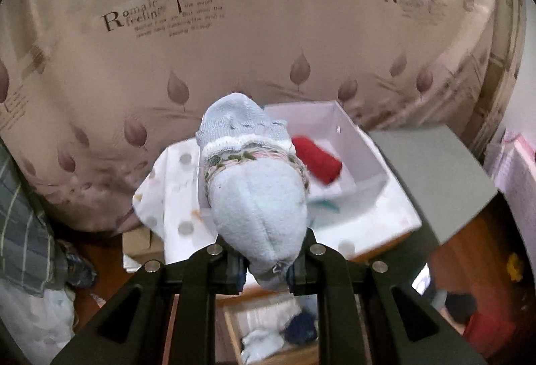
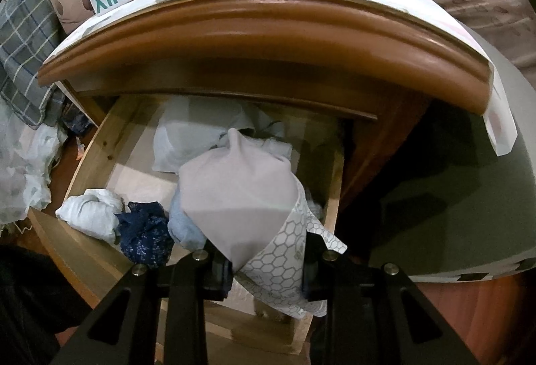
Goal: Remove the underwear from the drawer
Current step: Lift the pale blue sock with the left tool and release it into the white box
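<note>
Left gripper (image 1: 264, 268) clamps a blue sock (image 1: 258, 197).

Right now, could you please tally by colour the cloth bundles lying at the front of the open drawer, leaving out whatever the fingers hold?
White bundle: 1
Navy bundle: 1
Light blue bundle: 1
Total: 3

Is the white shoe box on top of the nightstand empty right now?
No, the open white shoe box holds a rolled red cloth, plain in the left wrist view.
</note>
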